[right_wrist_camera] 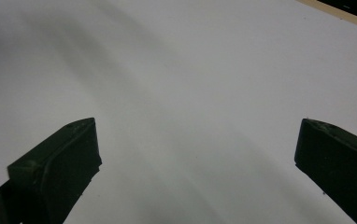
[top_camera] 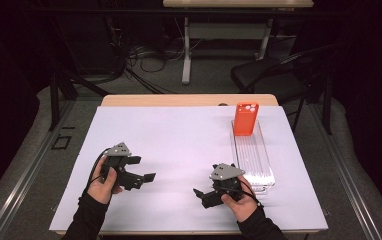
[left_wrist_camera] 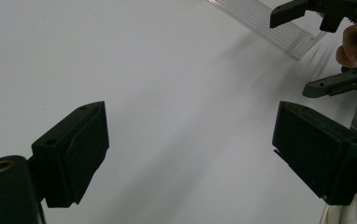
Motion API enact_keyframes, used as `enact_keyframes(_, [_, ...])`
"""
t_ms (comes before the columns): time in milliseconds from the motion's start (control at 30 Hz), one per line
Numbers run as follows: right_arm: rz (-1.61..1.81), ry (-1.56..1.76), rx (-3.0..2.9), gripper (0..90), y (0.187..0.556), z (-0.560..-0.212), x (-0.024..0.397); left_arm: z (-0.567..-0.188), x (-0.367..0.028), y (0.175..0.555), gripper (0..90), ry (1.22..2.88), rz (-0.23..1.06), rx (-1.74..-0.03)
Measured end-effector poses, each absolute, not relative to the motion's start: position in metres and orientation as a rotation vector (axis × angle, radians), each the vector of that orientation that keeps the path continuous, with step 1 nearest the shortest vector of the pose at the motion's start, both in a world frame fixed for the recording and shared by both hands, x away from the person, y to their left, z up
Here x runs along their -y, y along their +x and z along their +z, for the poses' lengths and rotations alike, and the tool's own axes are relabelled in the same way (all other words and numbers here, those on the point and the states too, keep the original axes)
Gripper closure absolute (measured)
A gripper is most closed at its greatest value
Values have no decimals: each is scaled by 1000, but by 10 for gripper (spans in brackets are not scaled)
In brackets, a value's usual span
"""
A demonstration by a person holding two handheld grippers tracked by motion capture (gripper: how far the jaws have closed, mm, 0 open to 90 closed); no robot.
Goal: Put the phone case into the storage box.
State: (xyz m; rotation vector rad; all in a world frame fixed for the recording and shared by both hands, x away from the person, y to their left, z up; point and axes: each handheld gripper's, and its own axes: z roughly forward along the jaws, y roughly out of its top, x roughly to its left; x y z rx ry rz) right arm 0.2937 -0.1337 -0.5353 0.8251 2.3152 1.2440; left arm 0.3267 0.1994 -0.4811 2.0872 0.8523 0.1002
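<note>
One orange rectangular phone case [top_camera: 245,119], camera cut-out at its upper left, sits on the far end of one clear ribbed plastic tray [top_camera: 257,162] at the table's right side; whether it lies flat or leans is unclear. A white sheet [top_camera: 179,145] covers the light wooden table [top_camera: 189,100]. Behind it stand a dark chair [top_camera: 271,72] and floor cables [top_camera: 144,60]. Two grippers: the left gripper [top_camera: 141,169] and right gripper [top_camera: 204,195] each have jaws spread wide, holding nothing, above bare sheet.
</note>
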Motion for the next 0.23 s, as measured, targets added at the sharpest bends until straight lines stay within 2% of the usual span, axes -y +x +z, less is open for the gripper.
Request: enact_keyframes(233, [1248,827,-2310,0,294,-535,134,-479,-202,327,112,2081,109,-853])
